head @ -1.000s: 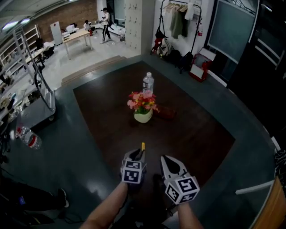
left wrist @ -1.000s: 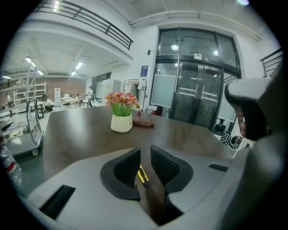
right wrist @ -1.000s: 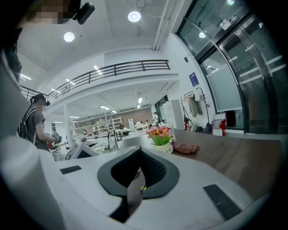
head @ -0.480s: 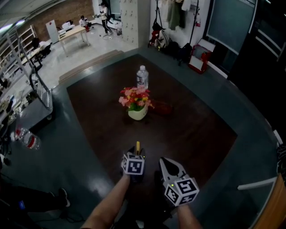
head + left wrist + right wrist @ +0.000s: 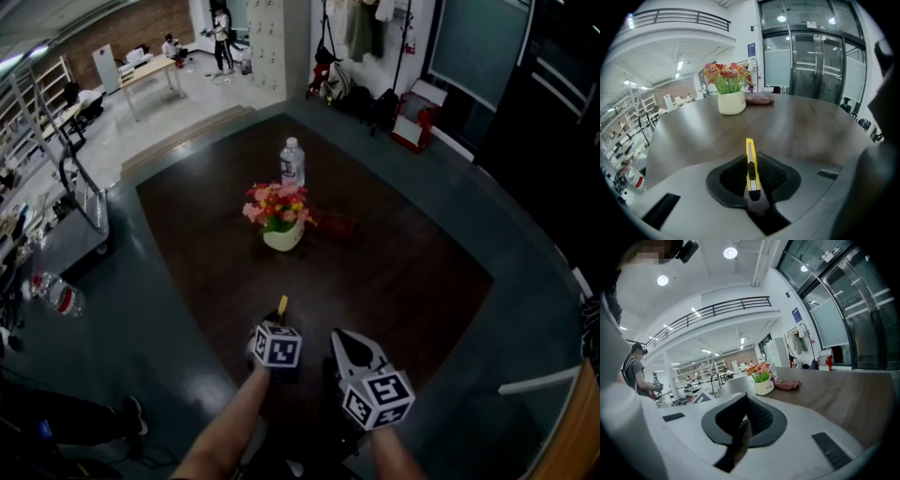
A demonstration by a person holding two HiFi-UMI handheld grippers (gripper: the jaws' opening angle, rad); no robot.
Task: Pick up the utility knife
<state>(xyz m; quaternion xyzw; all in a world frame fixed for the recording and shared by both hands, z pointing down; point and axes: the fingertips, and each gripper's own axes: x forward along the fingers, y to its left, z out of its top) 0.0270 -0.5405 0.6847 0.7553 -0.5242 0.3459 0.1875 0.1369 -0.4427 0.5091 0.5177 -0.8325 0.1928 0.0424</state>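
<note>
Grasping looks the step in hand: the left gripper's (image 5: 279,323) jaws are closing on the utility knife (image 5: 750,161), pinched edge-up between them near the surface's (image 5: 394,272) near edge. The right gripper's (image 5: 745,420) jaws are pressed together, empty. Next, I'd judge, a straight lift; flower pot (image 5: 281,236) and bottle (image 5: 292,164) stand well beyond.

Yellow utility knife (image 5: 750,164), lengthwise between closing jaws

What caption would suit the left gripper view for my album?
Left tool closing its jaws on a yellow knife, flowerpot beyond on the table.
</note>
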